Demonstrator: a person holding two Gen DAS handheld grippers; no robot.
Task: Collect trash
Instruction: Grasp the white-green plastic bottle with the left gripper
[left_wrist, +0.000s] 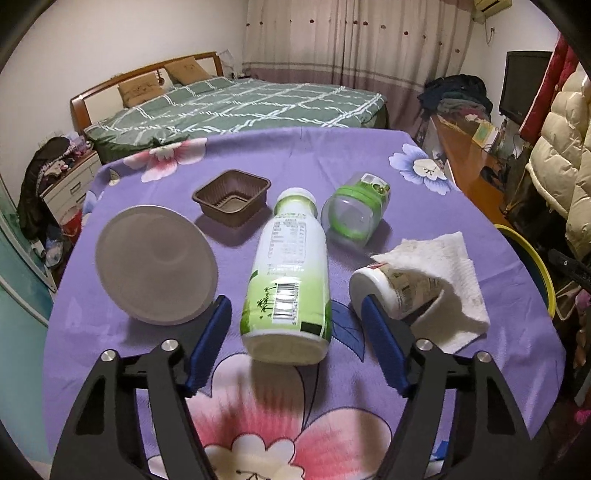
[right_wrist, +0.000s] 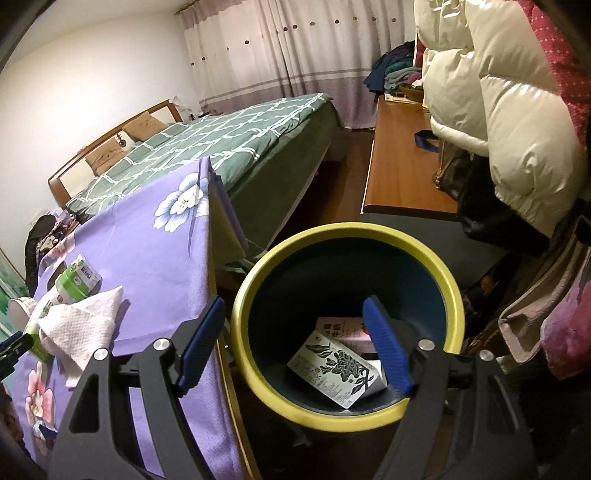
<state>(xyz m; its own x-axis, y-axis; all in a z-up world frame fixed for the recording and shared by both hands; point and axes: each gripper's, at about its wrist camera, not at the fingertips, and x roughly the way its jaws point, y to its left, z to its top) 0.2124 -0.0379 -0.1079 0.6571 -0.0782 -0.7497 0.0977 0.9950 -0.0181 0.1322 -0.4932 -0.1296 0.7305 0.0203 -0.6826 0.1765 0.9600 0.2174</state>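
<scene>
Trash is lying scattered over a table draped in a purple floral cloth (left_wrist: 369, 147), and the nearest piece is a white plastic bottle with a green label (left_wrist: 286, 280), resting on its side with its cap toward twelve o'clock and its base toward the left-wrist camera. The left gripper (left_wrist: 295, 310) is straddling that bottle's lower end, its blue pads (left_wrist: 212, 332) standing off both flanks with gaps showing, so nothing is being squeezed yet; lining up along the bottle's length is probably meant to let the pads close across its round body. At nine o'clock from the bottle a white round lid (left_wrist: 155, 264) is leaning just beside the left pad. At eleven o'clock a brown square plastic tray (left_wrist: 231, 201) is sitting upright. At one o'clock a clear jar with green bands (left_wrist: 354, 214) is lying tipped over. At three o'clock a small white printed cup (left_wrist: 391, 290) is lying half under a crumpled white paper towel (left_wrist: 443, 273).

The right gripper (right_wrist: 295, 339) is hovering spread and empty over a yellow-rimmed dark bin (right_wrist: 258, 280) beside the table edge, where a black-and-white printed carton (right_wrist: 332, 374) is already lying on the bottom. It is likely waiting there clear of the left hand's reach
</scene>
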